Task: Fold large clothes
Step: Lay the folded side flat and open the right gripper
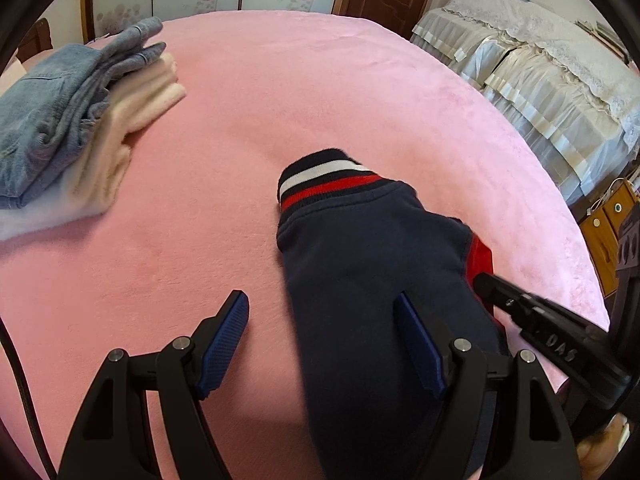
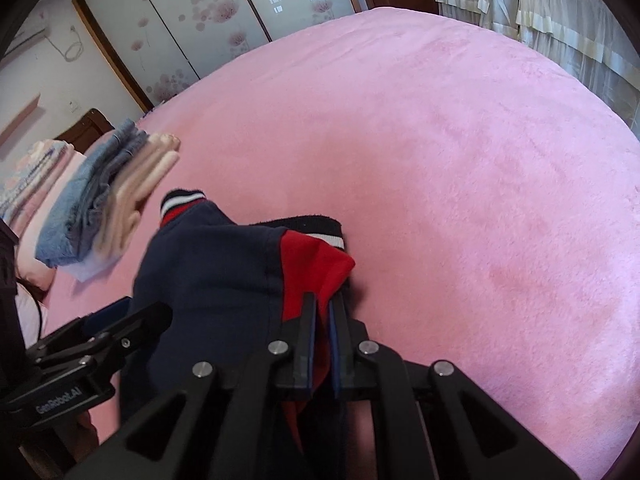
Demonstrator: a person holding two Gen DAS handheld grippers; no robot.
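A navy sweatshirt (image 1: 372, 272) with red panels and a striped navy, white and red cuff (image 1: 324, 182) lies on the pink bed (image 1: 320, 92). My left gripper (image 1: 324, 308) is open; its right finger rests over the navy cloth and its left finger is over bare blanket. My right gripper (image 2: 323, 304) is shut on the red part of the sweatshirt (image 2: 312, 268), holding it a little above the bed. It shows in the left wrist view (image 1: 486, 282) at the garment's right edge. The left gripper shows in the right wrist view (image 2: 120, 312) at the left.
A stack of folded clothes (image 1: 68, 120), blue and grey over cream, sits at the bed's left side; it also shows in the right wrist view (image 2: 104, 208). Covered furniture (image 1: 540, 80) stands beyond the bed's right edge. Wooden drawers (image 1: 604, 232) are at the right.
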